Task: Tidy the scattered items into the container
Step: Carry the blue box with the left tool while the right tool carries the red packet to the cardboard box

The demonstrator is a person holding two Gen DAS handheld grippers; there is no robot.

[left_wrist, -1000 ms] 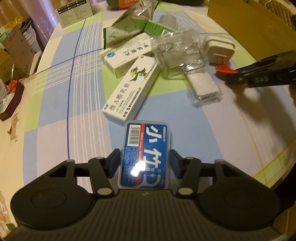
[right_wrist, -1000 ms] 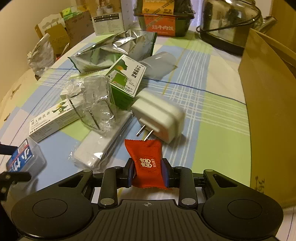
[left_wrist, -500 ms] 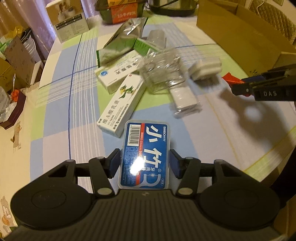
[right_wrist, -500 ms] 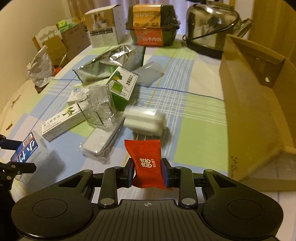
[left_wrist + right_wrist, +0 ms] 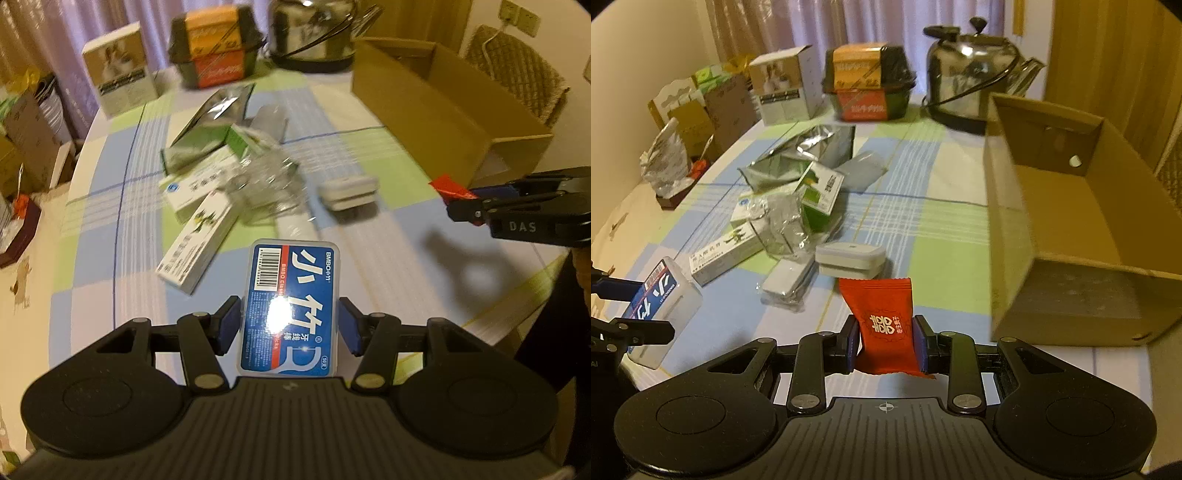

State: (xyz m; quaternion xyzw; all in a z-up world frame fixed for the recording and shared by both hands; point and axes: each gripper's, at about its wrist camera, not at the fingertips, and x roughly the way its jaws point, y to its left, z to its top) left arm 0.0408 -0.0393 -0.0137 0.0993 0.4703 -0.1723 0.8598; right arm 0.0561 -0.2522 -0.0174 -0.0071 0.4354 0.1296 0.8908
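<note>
We see the left gripper (image 5: 291, 325) low in the centre of the left wrist view, raised above the table (image 5: 388, 266) and tilted down toward it. Its blue pads (image 5: 226, 325) are closed on the long sides of a floss box (image 5: 291, 306) with a blue label, which points away from the camera toward the pile.

In the right wrist view, the right gripper (image 5: 886, 341) sits low in the centre, also off the table, its jaws pinched on a red sachet (image 5: 884, 325) that stands upright between them. The same gripper shows at the right edge of the left wrist view, reaching in level from the right with the sachet's red tip at its front, and its shadow falls on the cloth below.

The carton (image 5: 1067, 236) fills the right side of the right wrist view, open at the top, its inside looking bare as far as we can see. In the left wrist view it stands at the upper right, beyond the right gripper.

The rest of the scattered things lie in a pile at the centre left of the right wrist view: a white plug (image 5: 849, 258), a wrapped white block (image 5: 785, 282), a crumpled clear pack (image 5: 779, 229), a long white box (image 5: 724, 254), a green box (image 5: 820, 192) and a foil pouch (image 5: 801, 155). The plug is just beyond the sachet's top edge. Along the top of the frame stand a kettle (image 5: 971, 74) and a food tub (image 5: 868, 85).
</note>
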